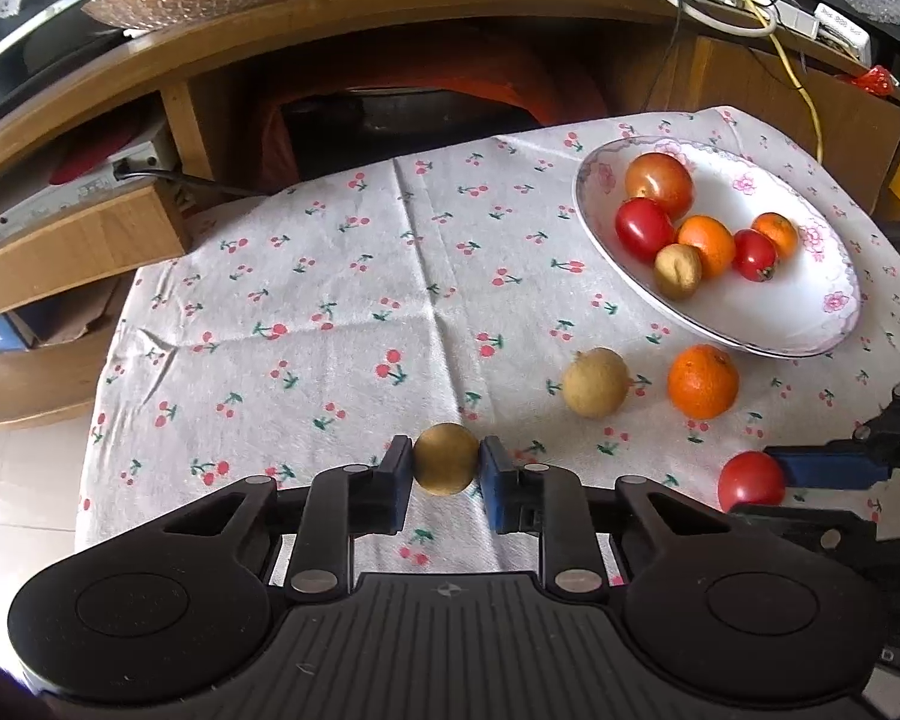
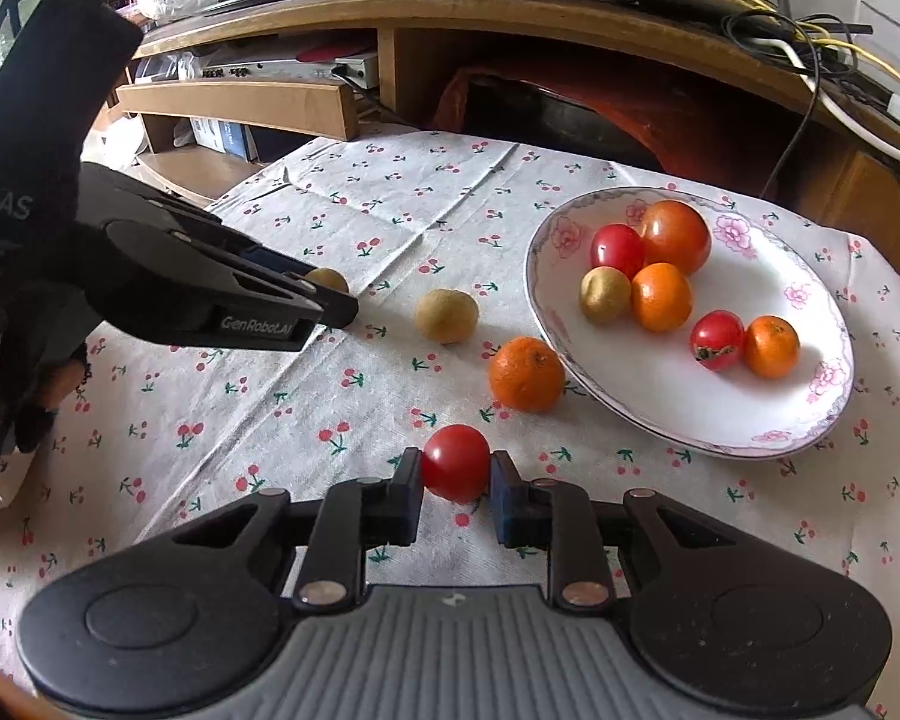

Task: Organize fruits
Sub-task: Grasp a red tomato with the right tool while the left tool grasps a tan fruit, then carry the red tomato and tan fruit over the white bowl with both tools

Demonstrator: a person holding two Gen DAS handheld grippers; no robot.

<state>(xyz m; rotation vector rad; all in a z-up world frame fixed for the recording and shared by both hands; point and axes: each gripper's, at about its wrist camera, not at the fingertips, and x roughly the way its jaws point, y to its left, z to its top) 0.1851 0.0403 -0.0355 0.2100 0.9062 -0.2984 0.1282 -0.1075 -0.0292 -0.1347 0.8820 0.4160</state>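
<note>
Mandarin touching plate, apparently.

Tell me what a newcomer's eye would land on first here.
First, the white floral plate at the right of the cherry-print cloth, heaped with red, orange and tan fruit. Next, each gripper with a fruit between its fingers: the left gripper on a tan round fruit, the right gripper on a red tomato. A mandarin and another tan fruit lie loose beside the plate.

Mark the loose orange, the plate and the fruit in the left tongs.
Loose orange (image 2: 526,374), right wrist view, middle of its peel.
Plate (image 2: 678,414), right wrist view, bare near rim.
Brown fruit (image 1: 445,458), left wrist view, its centre.
</note>
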